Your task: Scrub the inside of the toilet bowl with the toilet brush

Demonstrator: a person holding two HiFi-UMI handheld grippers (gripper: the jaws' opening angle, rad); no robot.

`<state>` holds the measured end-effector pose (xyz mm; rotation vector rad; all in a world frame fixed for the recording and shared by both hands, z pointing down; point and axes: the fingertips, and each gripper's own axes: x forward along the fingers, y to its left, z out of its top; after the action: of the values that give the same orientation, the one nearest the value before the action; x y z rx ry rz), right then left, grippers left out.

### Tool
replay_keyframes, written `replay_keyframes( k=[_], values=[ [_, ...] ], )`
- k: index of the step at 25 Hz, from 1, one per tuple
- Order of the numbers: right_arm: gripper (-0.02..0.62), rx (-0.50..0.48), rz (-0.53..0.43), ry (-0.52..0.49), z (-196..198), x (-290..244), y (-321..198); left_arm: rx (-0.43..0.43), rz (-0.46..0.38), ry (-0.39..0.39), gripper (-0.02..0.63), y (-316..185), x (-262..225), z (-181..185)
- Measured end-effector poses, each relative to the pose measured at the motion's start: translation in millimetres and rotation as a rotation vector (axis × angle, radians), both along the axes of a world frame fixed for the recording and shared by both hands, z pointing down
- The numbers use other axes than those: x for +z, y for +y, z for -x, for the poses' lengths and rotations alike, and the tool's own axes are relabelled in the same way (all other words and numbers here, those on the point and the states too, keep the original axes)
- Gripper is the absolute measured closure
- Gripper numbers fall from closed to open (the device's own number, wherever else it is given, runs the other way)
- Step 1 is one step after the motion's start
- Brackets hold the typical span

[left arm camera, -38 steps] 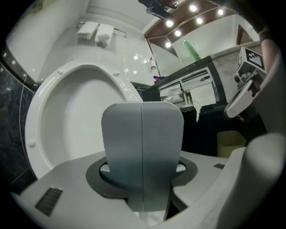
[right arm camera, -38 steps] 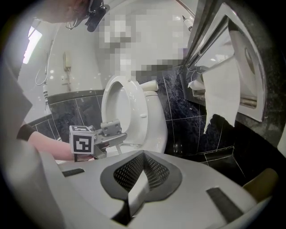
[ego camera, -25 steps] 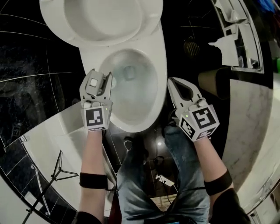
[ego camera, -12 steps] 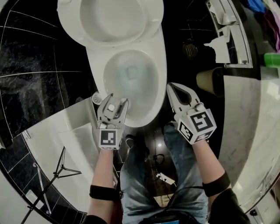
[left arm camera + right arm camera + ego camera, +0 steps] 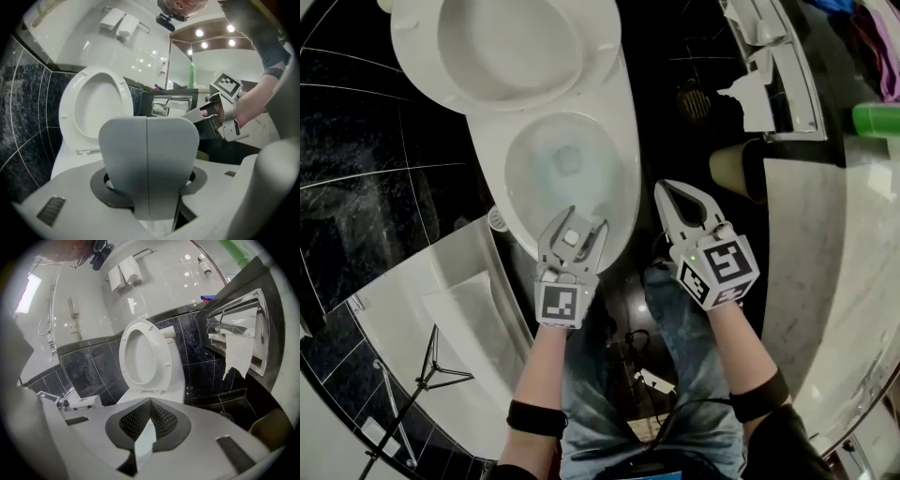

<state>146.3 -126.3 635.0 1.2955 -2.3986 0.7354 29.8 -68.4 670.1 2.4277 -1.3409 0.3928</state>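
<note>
Two grippers are held at the near end of the toilet bowl [image 5: 630,150], and much of the left one's grip is hidden.

Head view: the bowl is seen below the raised seat [image 5: 506,37], with pale water in it. The left gripper [image 5: 575,223] is poised over its near rim, jaws partway apart round a grey piece [image 5: 572,237] too small to identify. The right gripper [image 5: 666,190] is held just beside the bowl, tips together, with nothing held. Left gripper view: the bowl is blocked by the grey piece, flat-faced with a seam down its middle and clamped between the dark pads. Whether it belongs to a brush cannot be told, and its lower end is cut off. Right gripper view: the jaws are closed on nothing and the bowl is mostly hidden behind them, while the upright seat is shown clearly.
</note>
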Motion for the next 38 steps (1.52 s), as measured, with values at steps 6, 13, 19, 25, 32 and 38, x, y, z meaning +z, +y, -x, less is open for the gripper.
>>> replay_keyframes(
  k=[6,13,19,25,32,38],
  values=[
    [0.591,0.024,-0.001,0.000,-21.9,3.6,-16.6,0.032,-0.024,-0.008,0.359,-25.6,4.8,-44.7],
    [0.591,0.045,-0.027,0.005,-46.8,15.3,-41.8,-0.008,-0.074,0.013,0.360,-91.8,6.7,-60.6],
    [0.591,0.041,-0.055,0.005,-54.8,19.5,-61.9,0.001,-0.142,0.025,0.360,-152.1,6.8,-84.8],
    [0.591,0.039,-0.057,0.008,-61.6,27.0,-67.8,-0.030,-0.224,0.018,0.360,-210.3,-13.4,-75.6],
    [0.591,0.022,-0.039,0.007,-51.9,29.7,-58.2,-0.079,-0.294,-0.034,0.360,-227.0,-26.0,-37.8],
    [0.591,0.011,-0.048,0.008,-39.5,25.6,-57.8,-0.139,-0.336,-0.149,0.360,-225.9,-33.0,15.9]
  ],
)
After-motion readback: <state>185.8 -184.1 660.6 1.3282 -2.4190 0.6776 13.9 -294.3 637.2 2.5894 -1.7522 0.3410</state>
